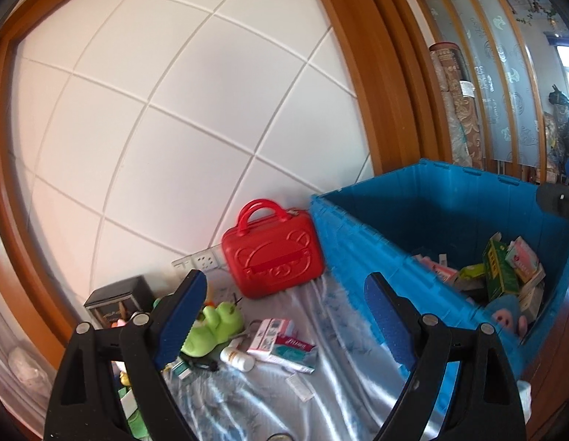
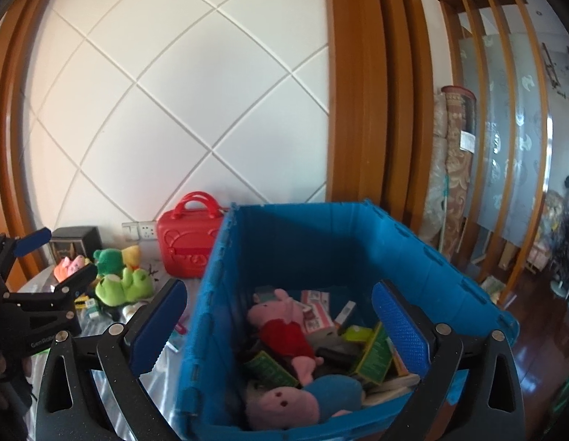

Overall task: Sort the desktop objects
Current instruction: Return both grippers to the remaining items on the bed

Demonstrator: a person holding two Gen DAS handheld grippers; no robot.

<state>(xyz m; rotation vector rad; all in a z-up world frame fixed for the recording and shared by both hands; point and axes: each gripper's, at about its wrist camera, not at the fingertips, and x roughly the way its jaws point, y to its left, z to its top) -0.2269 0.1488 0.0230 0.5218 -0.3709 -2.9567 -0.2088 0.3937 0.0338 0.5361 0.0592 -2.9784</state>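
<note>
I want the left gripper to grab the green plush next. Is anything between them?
Nothing visible blocks it. The left gripper is open, and the green plush lies uncovered on the cloth just beyond its left finger, with a white bottle beside it.

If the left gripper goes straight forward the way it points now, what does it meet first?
Probably the flat pink-and-white boxes lying on the shiny cloth, between the open fingers of the left gripper. The blue bin stands just right of that line, the green plush just left. Depth is uncertain.
</note>
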